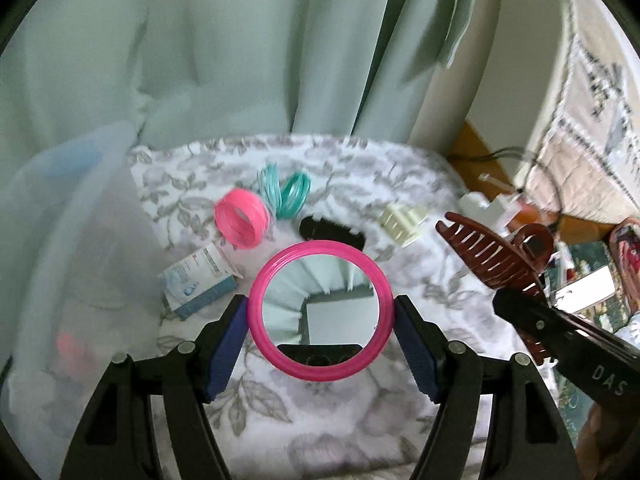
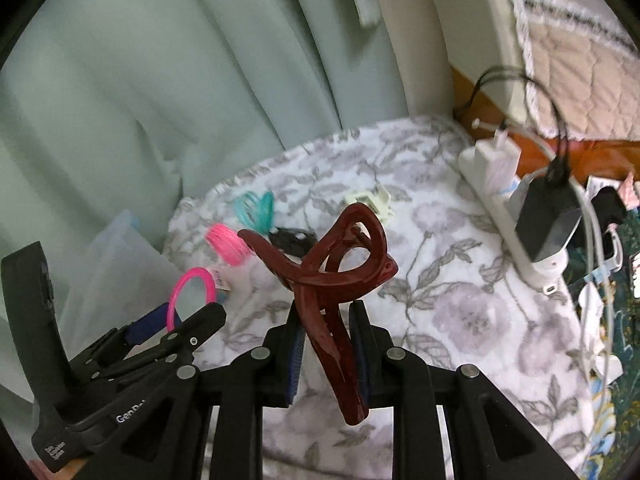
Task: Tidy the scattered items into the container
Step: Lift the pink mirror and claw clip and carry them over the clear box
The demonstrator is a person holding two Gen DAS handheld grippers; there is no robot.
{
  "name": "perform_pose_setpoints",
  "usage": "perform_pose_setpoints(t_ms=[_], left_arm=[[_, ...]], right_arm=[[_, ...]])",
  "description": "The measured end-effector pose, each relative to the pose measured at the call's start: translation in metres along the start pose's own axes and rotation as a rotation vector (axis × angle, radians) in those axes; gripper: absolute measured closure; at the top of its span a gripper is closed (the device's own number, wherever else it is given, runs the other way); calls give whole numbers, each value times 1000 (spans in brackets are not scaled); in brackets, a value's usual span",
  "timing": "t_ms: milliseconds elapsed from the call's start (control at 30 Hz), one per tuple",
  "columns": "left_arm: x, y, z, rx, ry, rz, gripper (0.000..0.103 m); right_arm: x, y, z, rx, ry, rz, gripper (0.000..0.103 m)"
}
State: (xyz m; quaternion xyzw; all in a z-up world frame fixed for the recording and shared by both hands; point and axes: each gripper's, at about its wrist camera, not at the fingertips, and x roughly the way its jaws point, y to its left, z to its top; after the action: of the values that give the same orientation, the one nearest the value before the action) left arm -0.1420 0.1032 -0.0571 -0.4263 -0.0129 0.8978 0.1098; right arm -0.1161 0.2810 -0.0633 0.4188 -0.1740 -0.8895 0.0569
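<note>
Jaws: left gripper (image 1: 320,320) clamps mirror (image 1: 318,312) rim; right gripper (image 2: 328,350) pinches claw clip (image 2: 332,276) (bin (image 1: 72,240) probably left).

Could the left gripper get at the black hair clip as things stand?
Probably not yet: the left gripper is shut on the pink mirror, so its jaws are full, though the black hair clip lies unobstructed just beyond.

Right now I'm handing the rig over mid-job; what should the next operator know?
Left gripper: shut on the pink-rimmed round mirror, lifted clear of the floral cloth.
Right gripper: shut on the dark red claw clip, also lifted.
Translucent container stands at the left; something pink shows inside, blurred.
Left on the cloth: pink bangles, teal bangles, black clip, cream clip, small box.
Next: probably drop both held items in.
</note>
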Motion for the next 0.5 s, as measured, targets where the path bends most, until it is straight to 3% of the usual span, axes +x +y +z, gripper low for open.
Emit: perform_pose_setpoints(t_ms=[500], left_arm=[[-99, 6, 8, -45, -161, -30, 29]], right_arm=[[-94, 45, -1, -67, -165, 38, 79]])
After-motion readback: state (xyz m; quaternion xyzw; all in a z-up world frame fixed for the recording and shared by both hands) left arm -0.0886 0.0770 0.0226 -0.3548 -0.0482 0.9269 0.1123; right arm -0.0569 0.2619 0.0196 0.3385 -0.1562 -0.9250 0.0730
